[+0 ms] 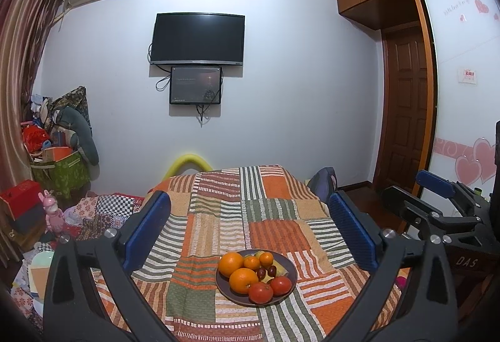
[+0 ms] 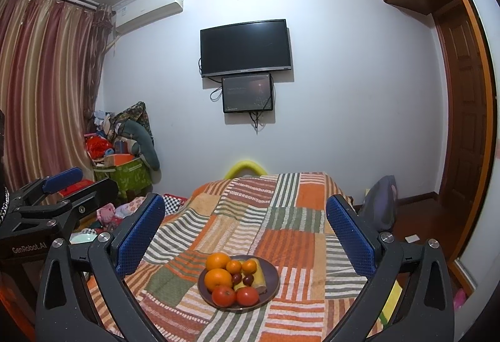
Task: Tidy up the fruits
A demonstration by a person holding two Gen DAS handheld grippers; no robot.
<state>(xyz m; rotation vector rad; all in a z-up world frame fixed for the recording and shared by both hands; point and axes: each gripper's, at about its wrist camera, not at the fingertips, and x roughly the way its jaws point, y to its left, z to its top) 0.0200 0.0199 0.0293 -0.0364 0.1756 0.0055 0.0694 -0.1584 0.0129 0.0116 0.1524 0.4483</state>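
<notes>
A dark round plate [image 1: 289, 267] [image 2: 272, 271] sits on a table covered by a striped patchwork cloth [image 1: 272, 217] [image 2: 281, 226]. On it lie two large oranges [image 1: 243, 279] [image 2: 217, 278], two small mandarins [image 1: 266, 259] [image 2: 249, 266], two red tomatoes [image 1: 261, 292] [image 2: 223, 295], two dark grapes [image 1: 272, 270] [image 2: 247, 280] and a banana [image 2: 259, 276]. My left gripper [image 1: 250, 232] is open and empty, held above and in front of the plate. My right gripper [image 2: 245, 232] is open and empty, likewise above the plate. Each gripper also shows at the edge of the other's view.
A TV [image 1: 197, 38] and a small screen [image 1: 196, 85] hang on the far wall. Clutter, a green box [image 1: 59, 170] and toys fill the left corner by the curtain [image 2: 40, 85]. A wooden door and wardrobe [image 1: 403, 110] stand right. A bag [image 2: 379, 204] sits by the table's right.
</notes>
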